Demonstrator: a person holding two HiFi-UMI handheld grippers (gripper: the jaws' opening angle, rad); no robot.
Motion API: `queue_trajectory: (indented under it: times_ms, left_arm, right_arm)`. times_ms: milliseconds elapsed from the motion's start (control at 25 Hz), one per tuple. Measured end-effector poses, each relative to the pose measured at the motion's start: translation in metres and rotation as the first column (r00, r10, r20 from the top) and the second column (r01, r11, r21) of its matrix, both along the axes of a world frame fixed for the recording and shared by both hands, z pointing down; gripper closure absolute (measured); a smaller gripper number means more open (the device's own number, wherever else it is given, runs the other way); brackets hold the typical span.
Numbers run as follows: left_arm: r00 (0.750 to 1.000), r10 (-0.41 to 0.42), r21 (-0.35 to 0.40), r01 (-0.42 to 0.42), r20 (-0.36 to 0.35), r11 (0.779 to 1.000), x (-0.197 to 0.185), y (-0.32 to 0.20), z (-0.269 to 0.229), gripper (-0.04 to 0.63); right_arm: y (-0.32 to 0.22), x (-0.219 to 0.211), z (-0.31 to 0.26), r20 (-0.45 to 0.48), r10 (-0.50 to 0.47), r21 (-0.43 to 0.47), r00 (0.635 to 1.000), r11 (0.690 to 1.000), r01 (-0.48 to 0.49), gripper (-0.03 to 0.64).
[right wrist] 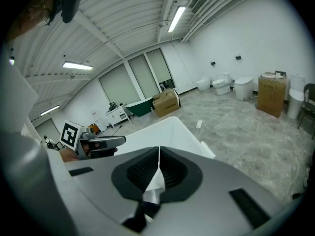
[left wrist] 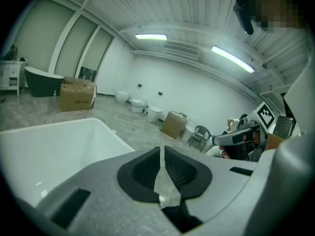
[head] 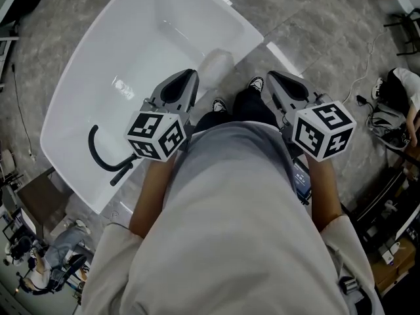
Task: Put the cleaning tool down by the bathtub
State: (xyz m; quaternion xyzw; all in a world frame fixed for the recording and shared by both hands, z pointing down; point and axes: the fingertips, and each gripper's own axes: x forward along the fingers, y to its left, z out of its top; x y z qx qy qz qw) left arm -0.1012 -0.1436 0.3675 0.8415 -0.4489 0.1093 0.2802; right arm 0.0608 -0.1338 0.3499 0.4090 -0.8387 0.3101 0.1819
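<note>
1. Grey marbled floor [head: 328, 18] all round. A white bathtub [head: 131, 38] stands on it just ahead of me.
2. Toilets [right wrist: 242, 88] and cardboard boxes [left wrist: 77, 96] sit along the far walls. Strip lights run along a ribbed ceiling.
3. My left gripper [head: 186, 81] has its jaws together with nothing between them. From the head view it sits over the tub's near edge.
4. My right gripper [head: 275, 81] is also closed and empty, over the floor beside the tub.
5. The cleaning tool [head: 97, 151] is black and curved. It lies at the tub's near-left end, clear of both grippers.
6. The tool's lower end runs towards my left marker cube. I can't tell whether it rests in the basin or on the rim, and I can't make out its head.
</note>
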Motion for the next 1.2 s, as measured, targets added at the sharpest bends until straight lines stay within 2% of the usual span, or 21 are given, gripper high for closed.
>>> queue_trajectory:
  times_ms: [80,360,760,1000,1200]
  left_arm:
    - [1.0,-0.016,0.015,0.015,0.009,1.0,-0.003,0.002,-0.004,0.563]
    - [0.999,-0.043,0.036,0.044,-0.029,0.998,-0.012,0.012,-0.023,0.564]
    - [0.992,-0.087,-0.011,0.086,-0.092,0.996,-0.02,0.029,-0.012,0.565]
    - [0.983,-0.093,0.001,0.094,-0.161,0.996,-0.017,0.033,-0.016,0.565]
    - [0.981,-0.102,0.003,0.104,-0.166,0.995,-0.017,0.035,-0.018,0.563]
  right_arm:
    - [0.001,0.002,0.003,-0.011,-0.009,0.004,1.0,1.0,0.009,0.604]
    - [0.012,-0.001,0.002,-0.032,-0.039,0.013,0.999,0.999,0.04,0.606]
    - [0.024,-0.004,0.012,-0.076,-0.087,-0.022,0.993,0.996,0.085,0.606]
    - [0.031,0.0,0.019,-0.106,-0.113,-0.046,0.988,0.993,0.108,0.606]
    - [0.038,0.001,0.021,-0.132,-0.133,-0.059,0.982,0.99,0.126,0.606]
